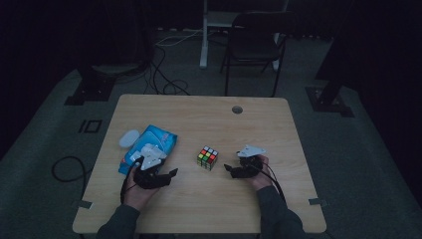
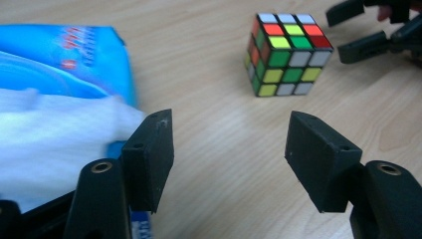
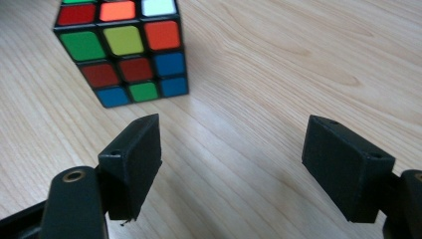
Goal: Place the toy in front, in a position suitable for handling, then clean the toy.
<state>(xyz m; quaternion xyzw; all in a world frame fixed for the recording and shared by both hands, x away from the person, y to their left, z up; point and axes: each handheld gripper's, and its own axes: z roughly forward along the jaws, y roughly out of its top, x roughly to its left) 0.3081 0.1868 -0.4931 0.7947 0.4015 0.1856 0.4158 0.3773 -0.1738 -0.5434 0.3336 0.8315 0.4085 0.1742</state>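
Pale wooden table [image 2: 209,164] showing smooth matt grain, multicoloured plastic puzzle cube [image 2: 285,53] gleaming glossy, blue plastic tissue pack [image 2: 74,59] shining slick, soft white tissue [image 2: 54,134] looking fibrous, matt black plastic jaws appearing lightly scuffed

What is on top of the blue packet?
A white tissue lies on the blue packet, and the left tool sits over its near end in the high view. Whatever is printed underneath them is hidden.

pack [image 1: 158,143]: blue, laid flat at the table's left side, a white tissue [image 2: 45,129] drawn out of it
pebble-like white thing [image 1: 129,138]: set touching the pack's left edge
chair [image 1: 256,42]: placed beyond the table
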